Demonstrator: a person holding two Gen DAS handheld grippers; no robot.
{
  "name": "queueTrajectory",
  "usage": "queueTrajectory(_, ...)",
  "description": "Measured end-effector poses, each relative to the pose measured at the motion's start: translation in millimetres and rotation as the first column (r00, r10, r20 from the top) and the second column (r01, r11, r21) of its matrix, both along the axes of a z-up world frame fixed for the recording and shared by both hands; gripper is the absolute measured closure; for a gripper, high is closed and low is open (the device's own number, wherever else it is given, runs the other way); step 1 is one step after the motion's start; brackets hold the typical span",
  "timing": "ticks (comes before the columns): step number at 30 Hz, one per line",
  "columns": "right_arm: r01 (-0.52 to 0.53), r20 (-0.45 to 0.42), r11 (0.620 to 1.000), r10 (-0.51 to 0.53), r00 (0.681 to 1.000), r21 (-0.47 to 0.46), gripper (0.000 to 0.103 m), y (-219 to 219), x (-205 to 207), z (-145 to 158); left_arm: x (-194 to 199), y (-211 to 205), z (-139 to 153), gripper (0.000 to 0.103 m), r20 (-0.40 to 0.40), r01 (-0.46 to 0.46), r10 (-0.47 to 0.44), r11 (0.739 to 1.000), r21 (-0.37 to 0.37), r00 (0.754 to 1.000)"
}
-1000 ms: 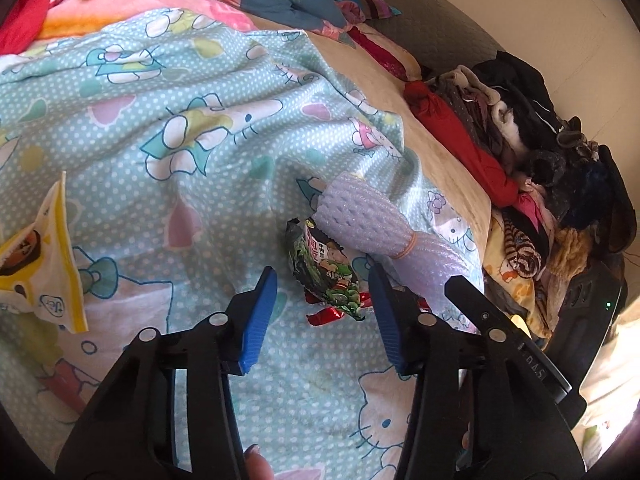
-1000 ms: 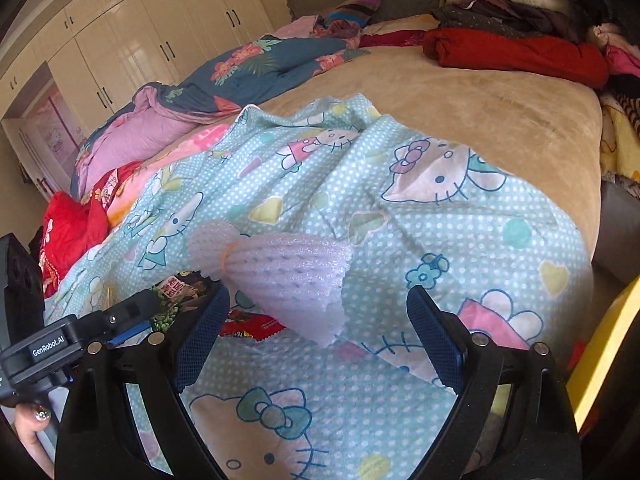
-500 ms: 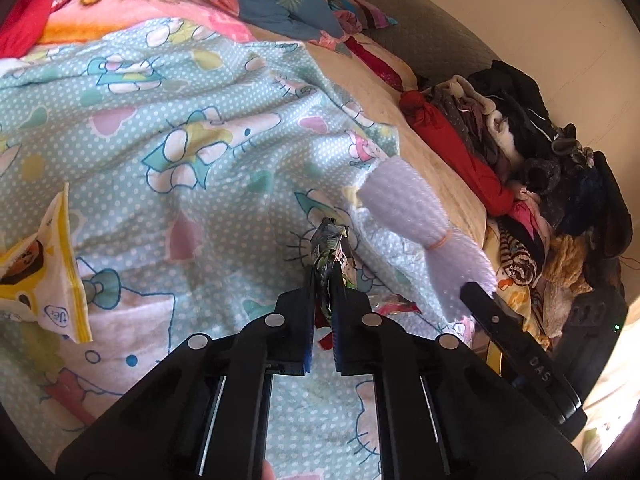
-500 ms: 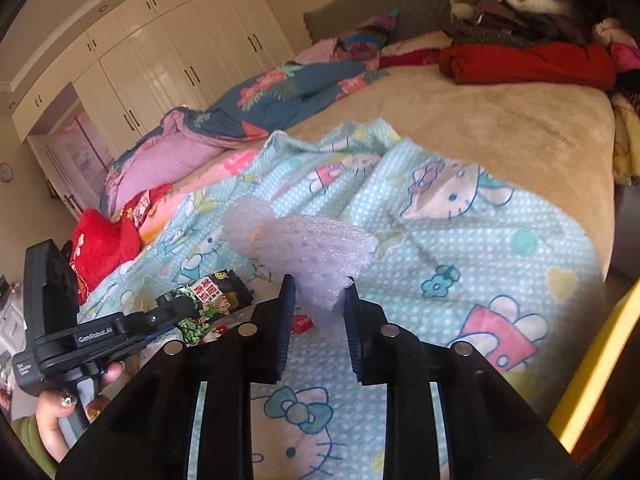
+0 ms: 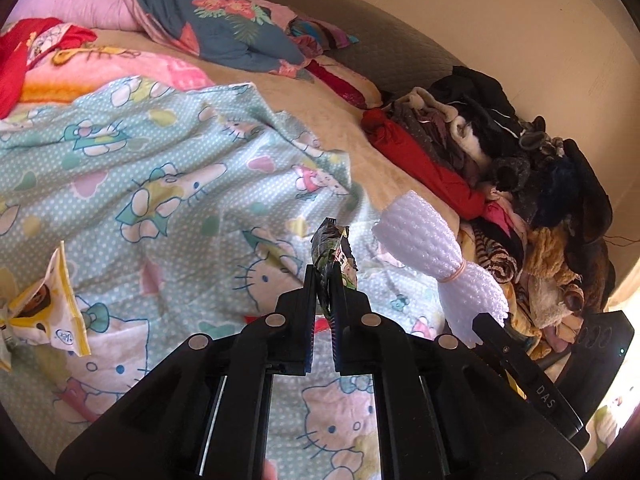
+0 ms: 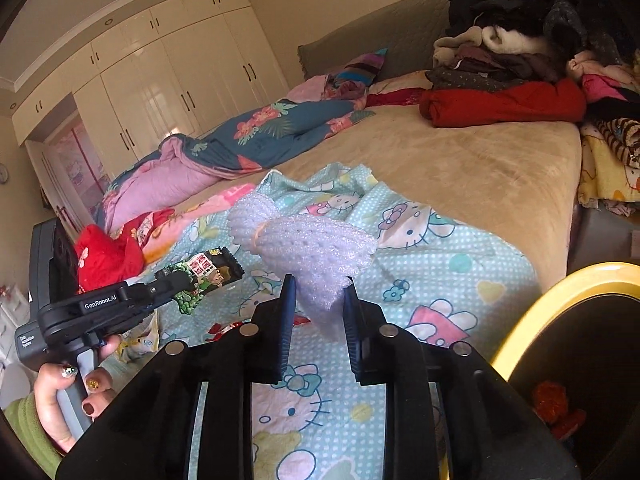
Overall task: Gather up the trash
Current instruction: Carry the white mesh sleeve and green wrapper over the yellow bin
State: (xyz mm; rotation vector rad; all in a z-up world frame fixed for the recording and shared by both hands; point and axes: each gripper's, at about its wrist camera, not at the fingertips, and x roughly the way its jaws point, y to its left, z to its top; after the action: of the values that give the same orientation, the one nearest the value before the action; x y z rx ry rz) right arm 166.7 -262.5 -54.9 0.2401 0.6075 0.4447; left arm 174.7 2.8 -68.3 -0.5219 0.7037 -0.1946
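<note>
My left gripper is shut on a green and black snack wrapper and holds it above the Hello Kitty sheet. It also shows from the right wrist view. My right gripper is shut on a white foam net sleeve tied with an orange rubber band, lifted off the bed. The sleeve also shows in the left wrist view. A yellow snack bag lies on the sheet at the left. A red wrapper lies on the sheet below the grippers.
A bin with a yellow rim stands at the lower right, with red trash inside. A pile of clothes lines the far right side of the bed. Quilts and pillows lie at the head. White wardrobes stand behind.
Both grippers closed from open, the left on the snack wrapper and the right on the foam sleeve. Both have since lifted their items up off the sheet.
</note>
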Motion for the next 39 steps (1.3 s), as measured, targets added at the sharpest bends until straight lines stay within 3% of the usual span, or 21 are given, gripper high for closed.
queueTrajectory(18,0.049,0.076,0.998,-0.046,0.996,-0.045,0.081,-32.9,-37.7,33.4,-14.9,-37.2,30.1,0.1,0.066,0.094,-0.096,0.995,0.037,0.993)
queueTrajectory(39,0.123,0.099,0.988,-0.115,0.988,-0.089,0.081,-64.0,-66.9,54.1,-31.6,-75.1,47.0,0.1,0.107,0.194,-0.2,0.979,0.062,0.974)
